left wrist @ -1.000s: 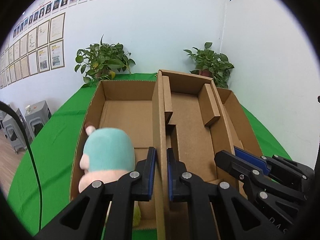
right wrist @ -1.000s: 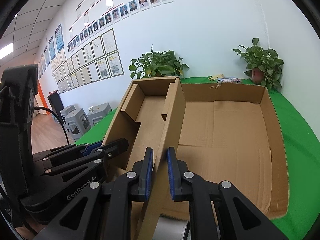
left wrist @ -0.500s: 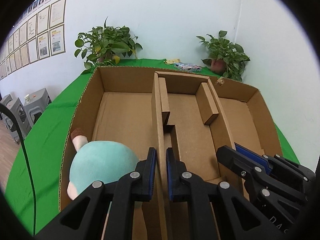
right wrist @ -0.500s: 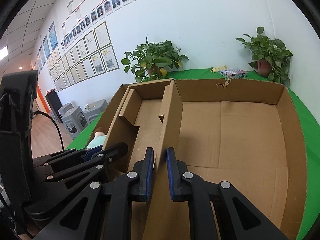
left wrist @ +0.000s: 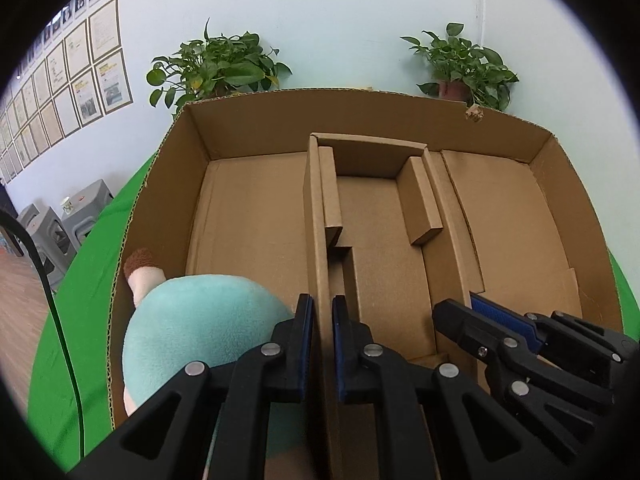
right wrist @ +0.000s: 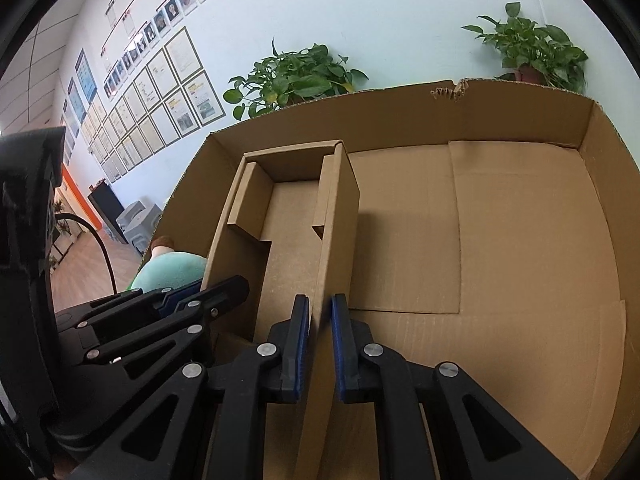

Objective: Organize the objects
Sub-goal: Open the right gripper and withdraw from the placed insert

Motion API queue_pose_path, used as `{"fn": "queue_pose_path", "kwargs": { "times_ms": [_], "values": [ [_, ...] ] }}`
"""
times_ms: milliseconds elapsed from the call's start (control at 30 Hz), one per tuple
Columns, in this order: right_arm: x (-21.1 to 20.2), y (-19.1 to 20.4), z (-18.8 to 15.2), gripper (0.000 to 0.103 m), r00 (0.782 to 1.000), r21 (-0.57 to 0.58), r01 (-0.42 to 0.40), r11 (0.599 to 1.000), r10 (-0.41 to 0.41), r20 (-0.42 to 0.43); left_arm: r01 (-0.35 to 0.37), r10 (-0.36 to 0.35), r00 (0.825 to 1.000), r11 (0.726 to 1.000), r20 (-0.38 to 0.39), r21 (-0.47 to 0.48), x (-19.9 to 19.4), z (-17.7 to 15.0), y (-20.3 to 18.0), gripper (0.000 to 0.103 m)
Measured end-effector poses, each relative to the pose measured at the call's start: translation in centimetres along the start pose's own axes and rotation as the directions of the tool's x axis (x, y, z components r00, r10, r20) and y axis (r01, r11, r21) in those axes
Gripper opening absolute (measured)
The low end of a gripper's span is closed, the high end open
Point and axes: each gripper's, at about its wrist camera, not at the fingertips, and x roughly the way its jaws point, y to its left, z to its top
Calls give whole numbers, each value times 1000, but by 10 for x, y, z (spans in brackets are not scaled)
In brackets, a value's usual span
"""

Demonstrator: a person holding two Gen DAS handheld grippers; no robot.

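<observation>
A large open cardboard box point(left wrist: 256, 132) point(right wrist: 460, 112) lies on the green table. Inside it sits a smaller cardboard insert with two upright side walls. My left gripper point(left wrist: 322, 304) is shut on the insert's left wall point(left wrist: 315, 216). My right gripper point(right wrist: 320, 304) is shut on the insert's right wall point(right wrist: 340, 208). Each gripper shows in the other's view: the right gripper point(left wrist: 460, 308) and the left gripper point(right wrist: 224, 284). A teal plush toy point(left wrist: 192, 320) point(right wrist: 172, 268) lies in the box's left part, beside the insert's left wall.
Two potted plants point(left wrist: 216, 64) point(left wrist: 464, 64) stand behind the box by the white wall. A black cable point(left wrist: 60, 320) hangs at the left over the green cloth point(left wrist: 80, 280). Grey stools point(left wrist: 60, 224) stand on the floor beyond. The box's right part point(right wrist: 520, 240) holds nothing.
Both grippers have moved down and forward with the insert. It stood tilted above the box's back wall; now it sits lower, below the rim, inside the box.
</observation>
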Motion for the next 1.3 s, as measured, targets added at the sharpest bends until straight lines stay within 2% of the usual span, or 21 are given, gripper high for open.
{"fn": "queue_pose_path", "kwargs": {
  "times_ms": [133, 200, 267, 367, 500, 700, 733, 767, 867, 900, 933, 967, 1000, 1067, 1167, 1300],
  "values": [
    [20, -4, -7, 9, 999, 23, -10, 1000, 11, -37, -19, 19, 1000, 1000, 4, 18, -3, 0, 1, 11],
    [26, -7, -9, 10, 1000, 33, -13, 999, 14, -18, -24, 24, 1000, 1000, 8, 14, -10, 1, 3, 13],
    [28, -9, -11, 10, 1000, 28, 11, 1000, -10, -9, -14, 14, 1000, 1000, 23, 5, -19, 2, 7, 17],
    [32, -2, -12, 10, 999, 17, 37, 999, -37, -8, -46, 45, 996, 999, 72, 7, -38, 1, 13, 17],
    [36, 10, -14, 13, 998, -8, 50, 999, -50, -25, -84, 87, 988, 996, 131, -25, -59, -8, 26, 32],
    [23, 10, -17, 17, 998, -46, 61, 997, -62, 0, -89, 94, 983, 995, 159, -41, -77, -21, 38, 33],
    [16, 13, -18, 25, 998, -47, 56, 997, -56, 7, -93, 98, 982, 995, 163, -38, -79, -22, 38, 34],
    [11, 13, -18, 38, 999, -45, 52, 998, -51, 20, -98, 103, 981, 994, 167, -36, -81, -24, 37, 35],
    [-10, 12, -18, 59, 998, -49, 29, 998, -26, 52, -118, 122, 974, 992, 192, -34, -90, -31, 36, 43],
    [-20, 14, -21, 64, 997, -62, 32, 998, -28, 65, -132, 136, 969, 991, 207, -34, -95, -36, 35, 52],
    [-34, 16, -27, 76, 995, -83, 45, 996, -37, 91, -136, 140, 965, 990, 223, -35, -100, -39, 34, 64],
    [-44, 17, -31, 88, 993, -97, 53, 994, -42, 111, -133, 138, 960, 990, 244, -37, -105, -42, 33, 72],
    [-60, 16, -39, 92, 989, -120, 69, 990, -52, 139, -135, 140, 953, 990, 269, -39, -112, -47, 31, 85],
    [-88, 17, -56, 103, 980, -176, 115, 978, -82, 182, -151, 151, 939, 988, 308, -25, -122, -55, 24, 88],
    [-122, 17, -81, 103, 958, -211, 213, 954, -162, 235, -149, 136, 936, 989, 325, 15, -130, -67, 9, 88],
    [-164, 13, -108, 103, 937, -176, 249, 952, -191, 294, -107, 90, 933, 994, 348, 31, -144, -83, -9, 88]
  ]
}}
